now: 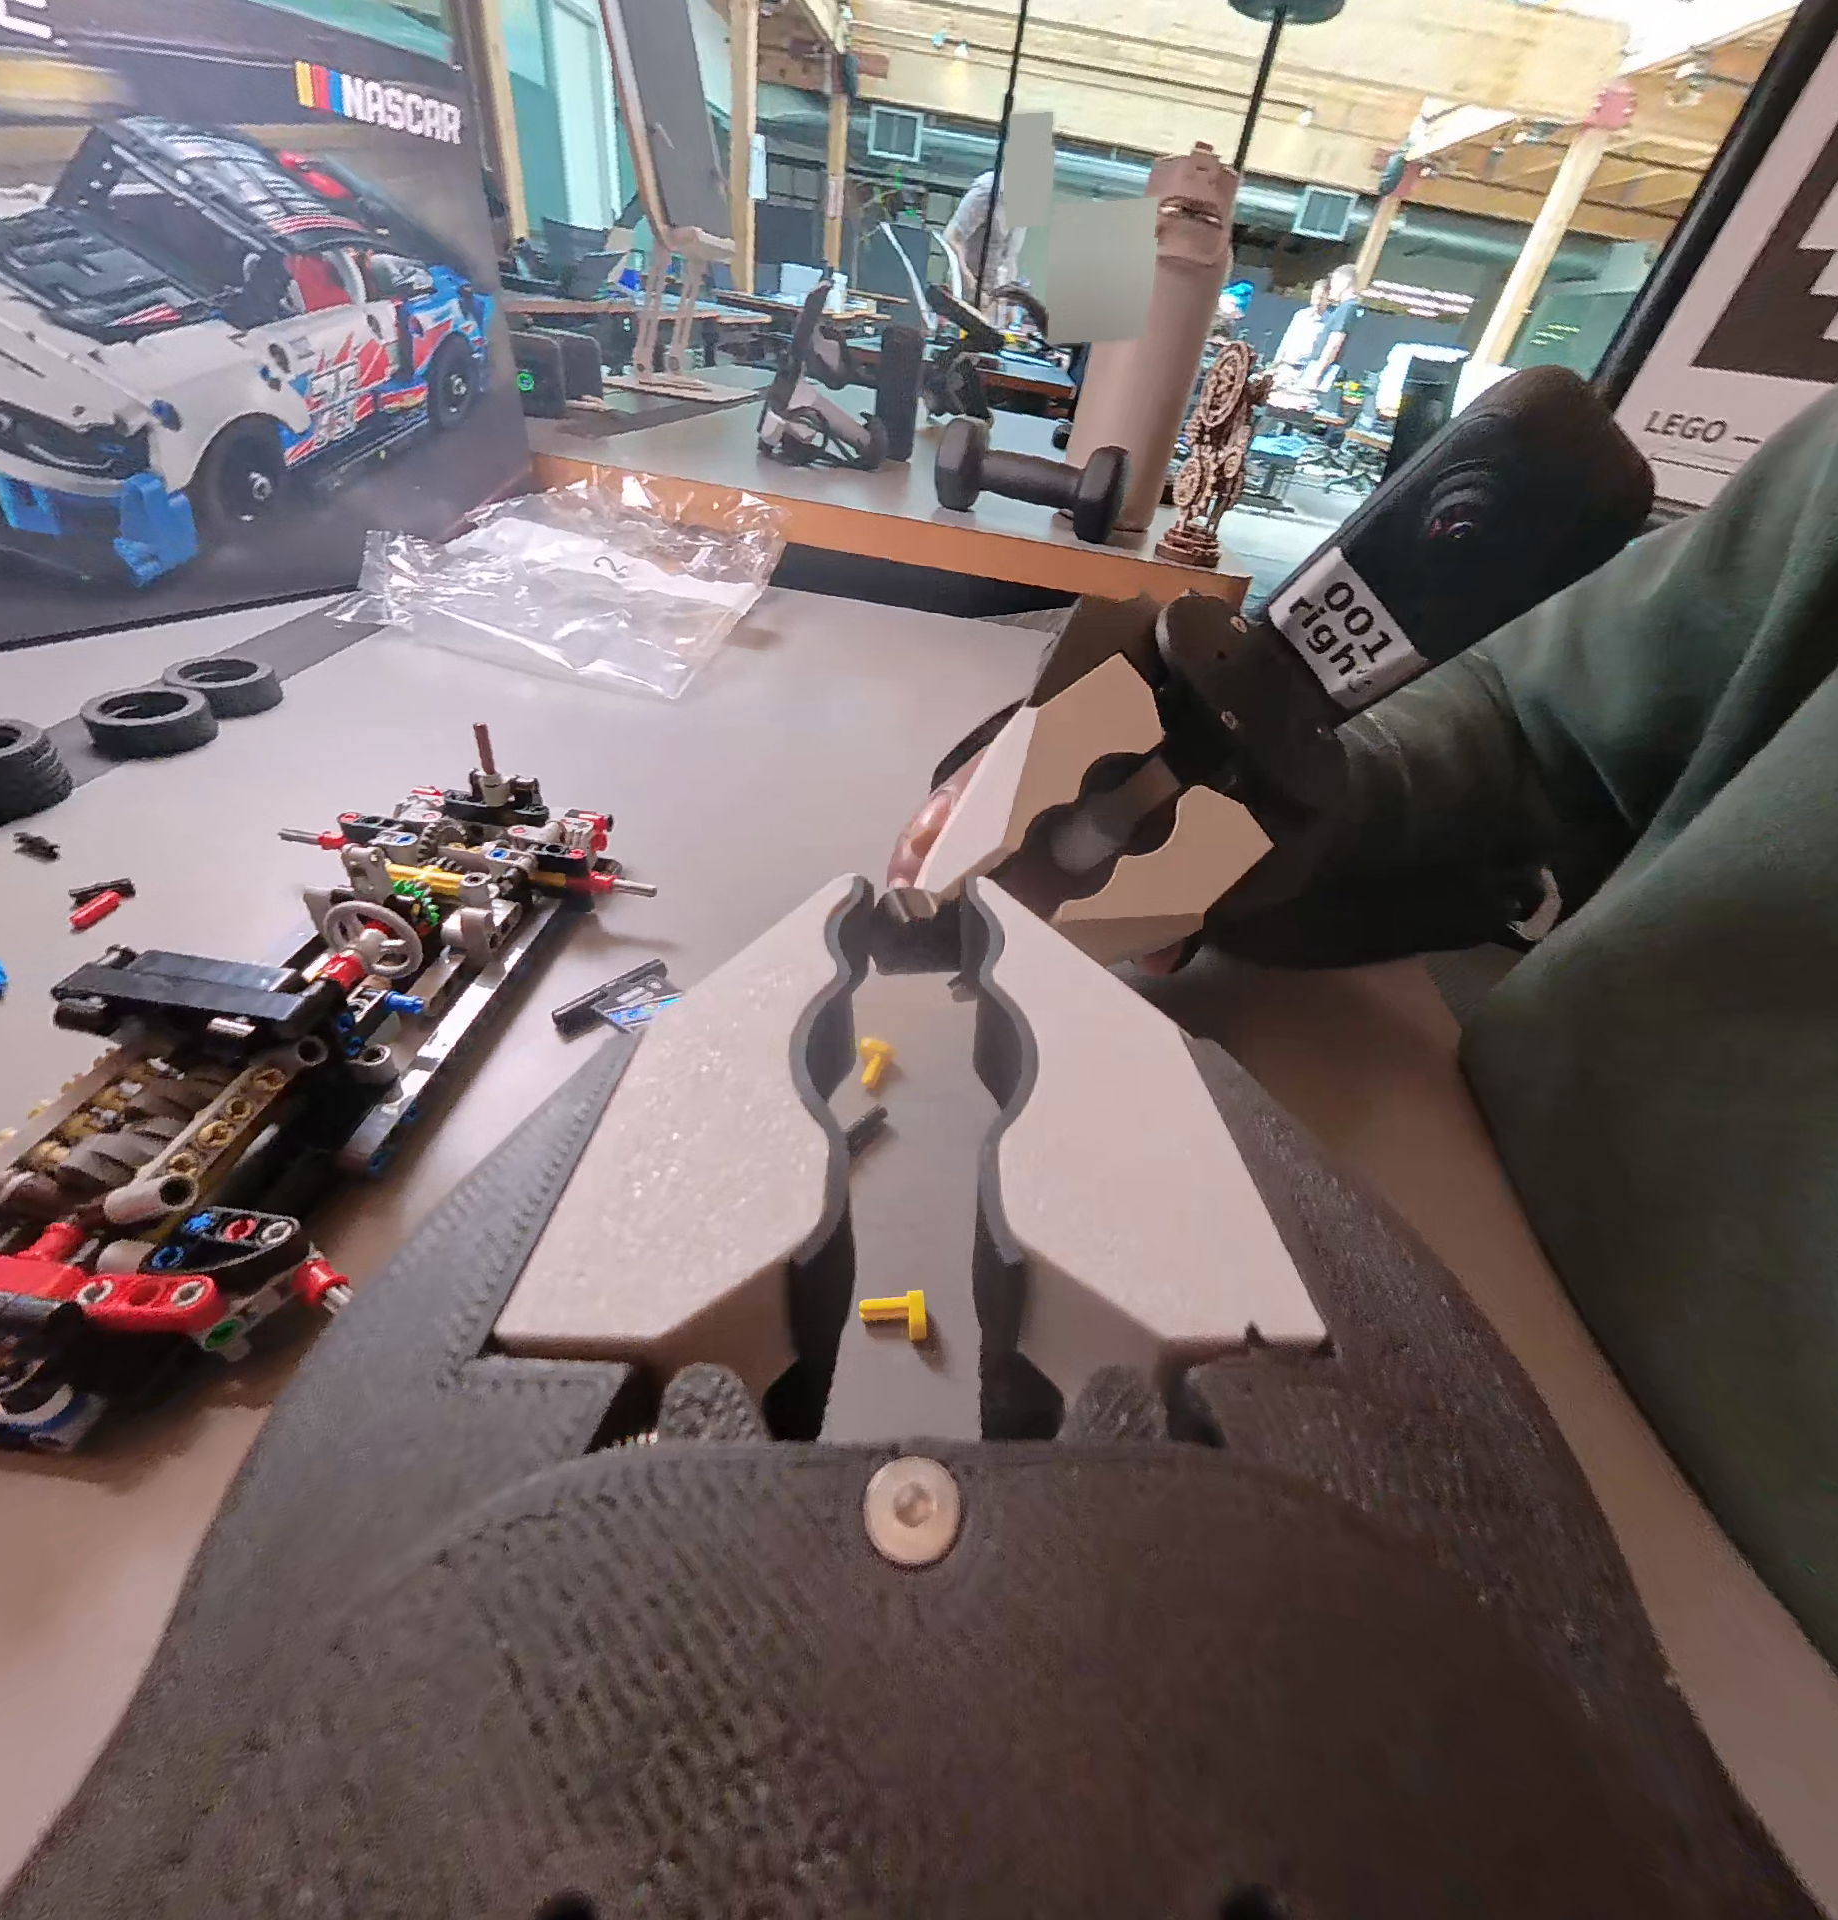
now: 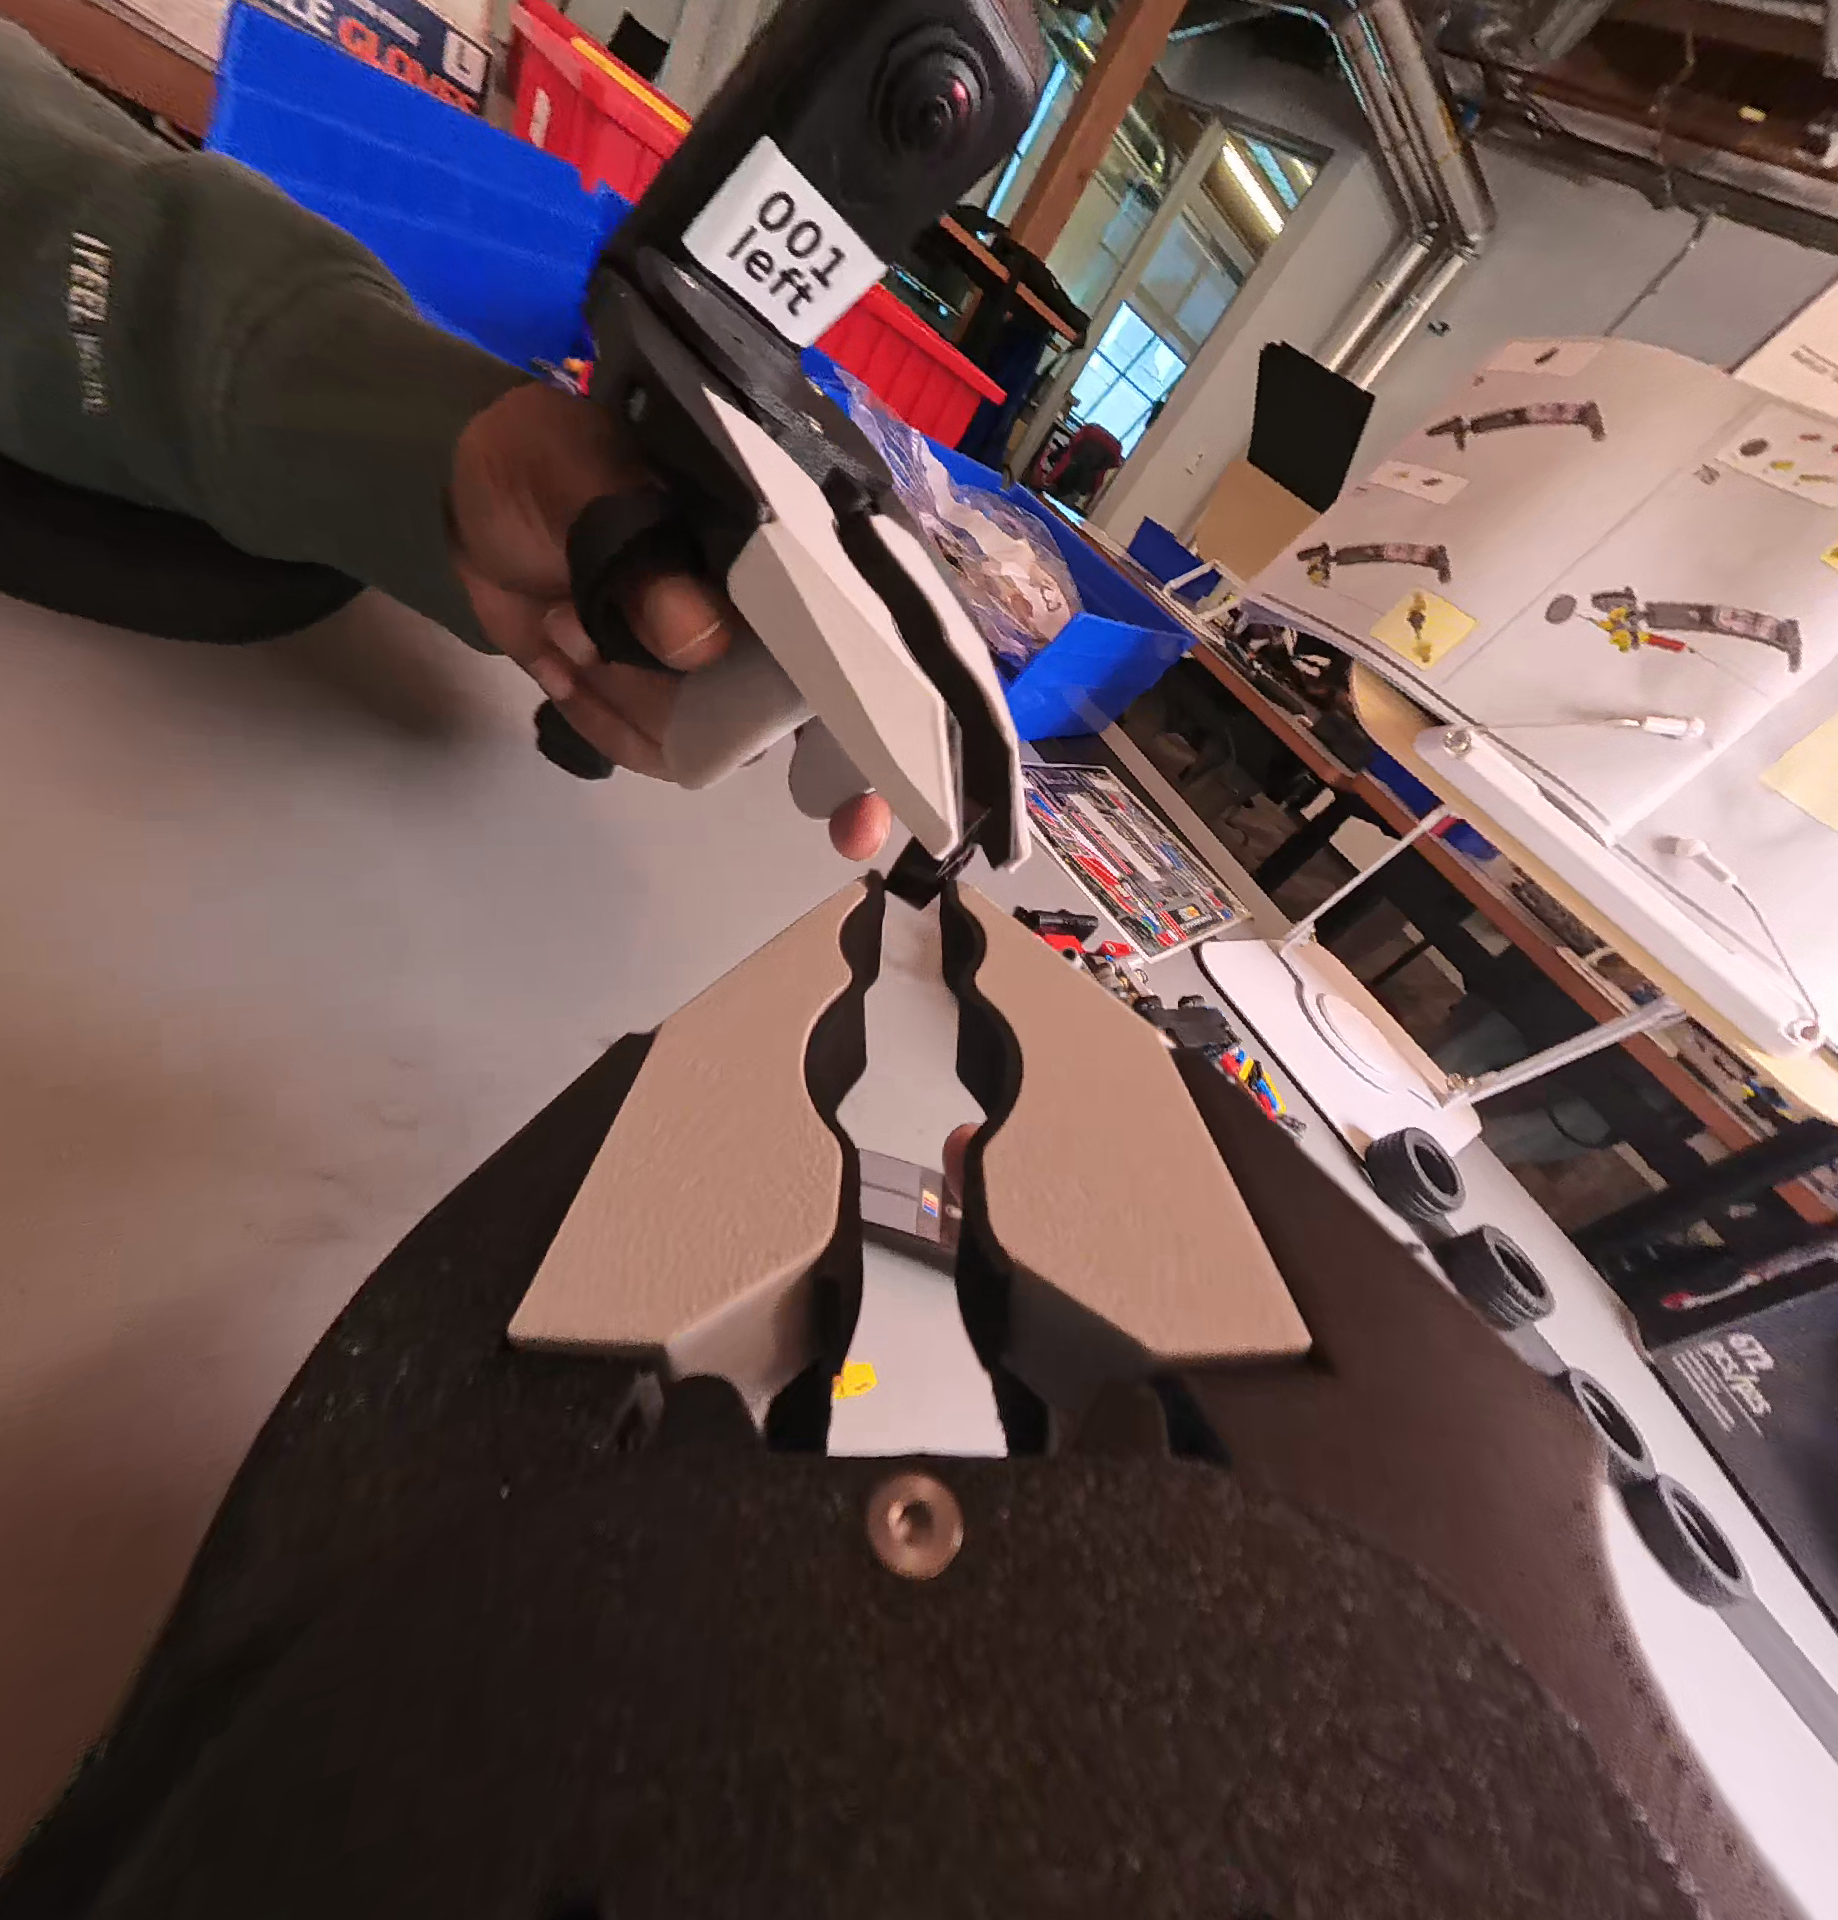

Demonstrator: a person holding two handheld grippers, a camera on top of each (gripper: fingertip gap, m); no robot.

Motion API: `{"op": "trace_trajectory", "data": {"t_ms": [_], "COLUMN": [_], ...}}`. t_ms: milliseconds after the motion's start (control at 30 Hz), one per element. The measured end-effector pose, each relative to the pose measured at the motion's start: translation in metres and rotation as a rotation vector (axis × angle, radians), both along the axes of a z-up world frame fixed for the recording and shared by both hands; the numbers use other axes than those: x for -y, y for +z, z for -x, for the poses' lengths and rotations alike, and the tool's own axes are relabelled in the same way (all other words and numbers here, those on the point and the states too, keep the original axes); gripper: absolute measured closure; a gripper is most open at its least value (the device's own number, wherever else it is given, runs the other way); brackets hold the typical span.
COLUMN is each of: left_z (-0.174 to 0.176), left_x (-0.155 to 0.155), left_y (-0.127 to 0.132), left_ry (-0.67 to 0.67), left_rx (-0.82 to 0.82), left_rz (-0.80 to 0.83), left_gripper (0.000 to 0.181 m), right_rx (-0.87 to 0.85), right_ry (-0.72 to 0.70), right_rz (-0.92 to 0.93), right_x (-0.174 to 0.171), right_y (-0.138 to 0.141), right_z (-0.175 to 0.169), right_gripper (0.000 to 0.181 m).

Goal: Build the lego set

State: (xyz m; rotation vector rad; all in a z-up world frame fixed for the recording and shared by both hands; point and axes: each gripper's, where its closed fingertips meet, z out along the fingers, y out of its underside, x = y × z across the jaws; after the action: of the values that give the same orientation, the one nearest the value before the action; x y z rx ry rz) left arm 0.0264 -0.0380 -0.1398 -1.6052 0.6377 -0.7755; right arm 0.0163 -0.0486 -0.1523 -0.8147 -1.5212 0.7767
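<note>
My left gripper (image 1: 915, 906) is shut on a small black Lego piece (image 1: 910, 935), held above the table. My right gripper (image 1: 944, 881) comes in from the right with its tips closed on the same piece. In the right wrist view my right gripper (image 2: 910, 896) pinches the black piece (image 2: 917, 878), and my left gripper (image 2: 982, 847) meets it from above left. The half-built car chassis (image 1: 271, 1039) lies on the table to the left. Two yellow pins (image 1: 894, 1311) lie under my left gripper.
Black tyres (image 1: 146, 717) line the left edge, in front of the set's box (image 1: 219, 291). An empty plastic bag (image 1: 582, 582) lies farther back. A flat black stickered part (image 1: 614, 1003) lies beside the chassis. The instruction booklet (image 2: 1621, 623) and blue bins (image 2: 1081, 634) stand beyond.
</note>
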Motion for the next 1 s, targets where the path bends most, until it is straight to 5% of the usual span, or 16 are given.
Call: {"op": "trace_trajectory", "data": {"t_ms": [333, 700, 1000], "left_z": [0.004, 0.012, 0.005], "left_x": [-0.004, -0.011, -0.015], "left_y": [0.002, -0.011, -0.021], "left_ry": [0.045, 0.216, 0.257], "left_rx": [0.02, -0.499, -0.575], "left_rz": [-0.014, -0.303, -0.28], "left_gripper": [0.16, 0.137, 0.154], "right_rx": [-0.002, 0.112, 0.143], "right_ry": [-0.028, 0.112, 0.132], "right_rz": [0.085, 0.95, 1.03], "right_x": [-0.008, -0.019, -0.009], "right_y": [0.004, 0.002, -0.002], "right_z": [0.0, -0.001, 0.003], "right_gripper": [0.175, 0.175, 0.175]}}
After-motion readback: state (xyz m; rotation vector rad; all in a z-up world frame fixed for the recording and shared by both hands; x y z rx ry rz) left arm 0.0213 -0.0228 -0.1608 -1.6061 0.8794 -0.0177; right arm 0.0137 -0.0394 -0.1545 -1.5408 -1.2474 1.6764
